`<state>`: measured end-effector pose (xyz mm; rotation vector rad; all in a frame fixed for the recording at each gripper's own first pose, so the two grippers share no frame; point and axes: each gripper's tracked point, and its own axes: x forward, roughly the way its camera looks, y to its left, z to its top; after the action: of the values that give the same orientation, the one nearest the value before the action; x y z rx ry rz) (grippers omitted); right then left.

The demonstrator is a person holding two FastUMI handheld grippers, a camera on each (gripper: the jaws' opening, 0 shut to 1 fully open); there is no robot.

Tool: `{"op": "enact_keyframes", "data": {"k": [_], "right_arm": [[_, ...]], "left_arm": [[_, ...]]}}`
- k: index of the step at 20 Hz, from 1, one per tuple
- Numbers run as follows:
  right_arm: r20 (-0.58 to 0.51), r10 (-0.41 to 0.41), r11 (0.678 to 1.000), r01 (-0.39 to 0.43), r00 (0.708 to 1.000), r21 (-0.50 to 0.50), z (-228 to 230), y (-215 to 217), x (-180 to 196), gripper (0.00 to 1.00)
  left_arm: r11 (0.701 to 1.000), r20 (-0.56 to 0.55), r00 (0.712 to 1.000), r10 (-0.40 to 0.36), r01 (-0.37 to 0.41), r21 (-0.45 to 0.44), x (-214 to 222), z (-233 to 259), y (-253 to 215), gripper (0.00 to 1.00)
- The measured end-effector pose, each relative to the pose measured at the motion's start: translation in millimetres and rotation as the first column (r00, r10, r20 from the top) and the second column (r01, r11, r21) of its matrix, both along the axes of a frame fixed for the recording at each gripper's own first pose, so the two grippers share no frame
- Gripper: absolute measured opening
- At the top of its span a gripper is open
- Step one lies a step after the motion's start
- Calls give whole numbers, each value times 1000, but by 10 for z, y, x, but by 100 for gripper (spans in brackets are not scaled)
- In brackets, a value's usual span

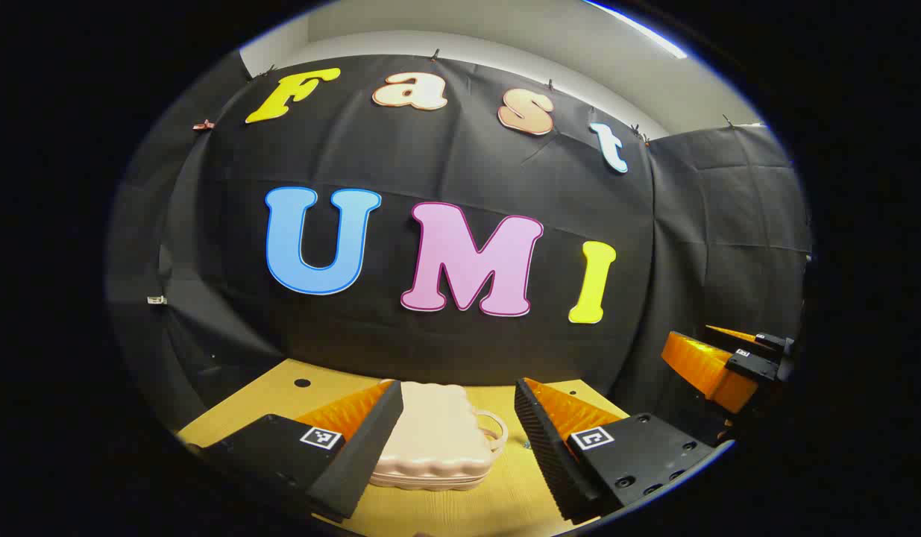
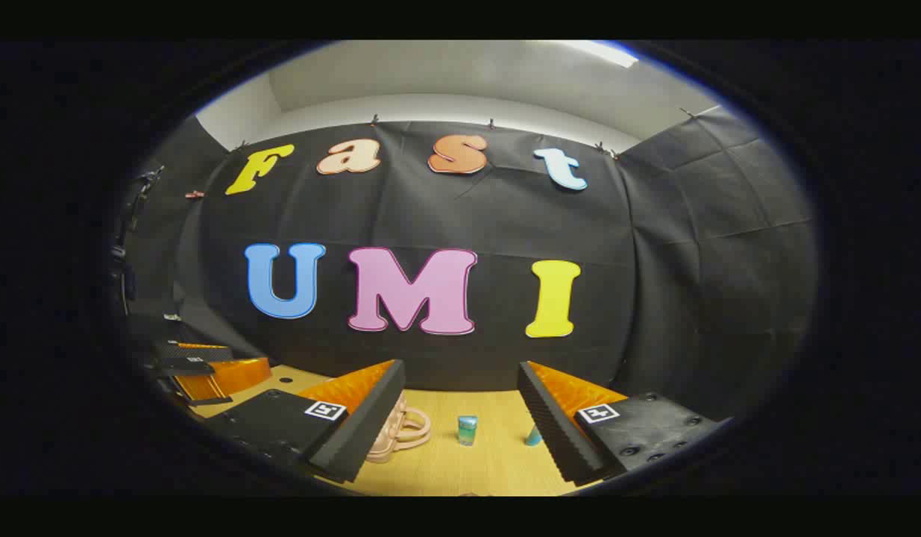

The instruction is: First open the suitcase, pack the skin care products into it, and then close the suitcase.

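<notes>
Your left tongs are released, fingers spread wide above the counter, with the pink case lying closed between and beyond them, its handle toward the right finger. Your right tongs are released too, holding nothing. Past them on the counter stand a small jar and a blue bottle, partly hidden by the right finger. The case handle pokes out beside the left finger.
</notes>
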<state>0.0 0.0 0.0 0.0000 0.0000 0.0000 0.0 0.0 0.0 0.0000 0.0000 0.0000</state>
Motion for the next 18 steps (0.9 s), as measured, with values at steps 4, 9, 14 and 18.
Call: {"op": "enact_keyframes", "data": {"k": [4,9,14,18], "right_arm": [[-17,16,1000,-16,1000,-16,-92,-1,46,96],[-30,20,1000,-20,999,-3,-153,-32,109,96],[-38,26,1000,-26,999,9,-198,-36,191,94],[-43,23,1000,-23,999,-3,-215,-134,319,94]], "left_arm": [[1000,-5,1000,12,-12,29,42,-21,-7,96],[1000,-47,999,-3,3,12,40,-110,-73,96],[999,-50,999,17,-15,38,39,-101,-34,96],[1000,-86,996,6,-4,19,189,-202,-107,95]]}}
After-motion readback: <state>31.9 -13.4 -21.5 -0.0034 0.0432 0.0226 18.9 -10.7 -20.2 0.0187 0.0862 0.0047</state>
